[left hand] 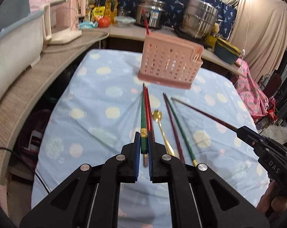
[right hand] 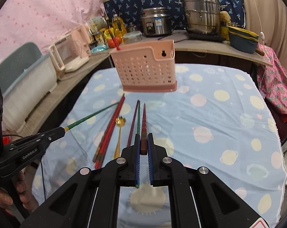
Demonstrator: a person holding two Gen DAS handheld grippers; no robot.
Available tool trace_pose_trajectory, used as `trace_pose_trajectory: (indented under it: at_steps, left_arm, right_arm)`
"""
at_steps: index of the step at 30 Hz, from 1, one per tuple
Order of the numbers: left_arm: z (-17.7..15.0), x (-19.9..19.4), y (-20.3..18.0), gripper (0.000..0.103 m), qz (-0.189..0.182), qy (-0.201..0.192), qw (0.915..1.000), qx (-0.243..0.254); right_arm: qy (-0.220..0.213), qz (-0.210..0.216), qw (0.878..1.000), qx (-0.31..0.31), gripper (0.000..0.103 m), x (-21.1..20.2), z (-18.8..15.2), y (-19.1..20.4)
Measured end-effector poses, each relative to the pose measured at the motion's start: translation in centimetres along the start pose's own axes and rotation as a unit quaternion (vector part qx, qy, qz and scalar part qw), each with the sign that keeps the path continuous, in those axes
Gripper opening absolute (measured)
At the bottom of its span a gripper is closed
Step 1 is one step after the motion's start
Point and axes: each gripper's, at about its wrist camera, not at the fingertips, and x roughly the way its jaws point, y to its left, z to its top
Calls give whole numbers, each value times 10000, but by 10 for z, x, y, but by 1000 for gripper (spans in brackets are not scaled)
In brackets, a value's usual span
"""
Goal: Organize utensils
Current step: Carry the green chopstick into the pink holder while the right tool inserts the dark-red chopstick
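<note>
**Utensil lot, mid-sort: one chopstick in each set of tongs**

1. Left tongs (left hand: 143, 148): pinching a green chopstick (left hand: 142, 125) near its gold-banded butt end, tip pointing to 12 o'clock toward the holder. In the right wrist view this stick slants clear of the cloth.

2. Red chopsticks (right hand: 110, 129): a small bundle lying loose on the spotted blue cloth (right hand: 209, 125) that covers the table, just left of the spoon.

3. Gold spoon (right hand: 119, 133): flat on the cloth, flower-shaped bowl toward 12 o'clock.

4. Purple chopstick (right hand: 132, 125) and a second green chopstick (right hand: 138, 117): side by side, close together, at about 11 o'clock from the right tongs.

5. Right tongs (right hand: 142, 146): pressed onto a dark red-brown chopstick (right hand: 143, 125), held by its thick end, tip forward.

6. Pink slotted holder (right hand: 146, 72): upright at 12 o'clock beyond the row, with one red stick (right hand: 115, 42) already standing at its left end (the compartment divisions cannot be made out).

Handling note: both sticks look ready to be carried to the holder. Judged best practice is to tilt each stick tip-down over the open top and align it before releasing, so the narrow tip does not catch the slotted wall. Feed one at a time; two long sticks converging on one opening may cross or nudge the light holder over.
</note>
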Motion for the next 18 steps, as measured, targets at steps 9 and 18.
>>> trace_pose_trajectory:
  at_steps: [9, 18]
  left_arm:
    - [64, -28, -12, 7, -11, -707, 9974, 103]
    - [126, -44, -27, 7, -16, -1306, 9910, 296]
  right_arm:
    - [-670, -4, 9977, -57, 7, -28, 59, -6]
    - [-1079, -73, 9941, 31, 7, -32, 111, -22]
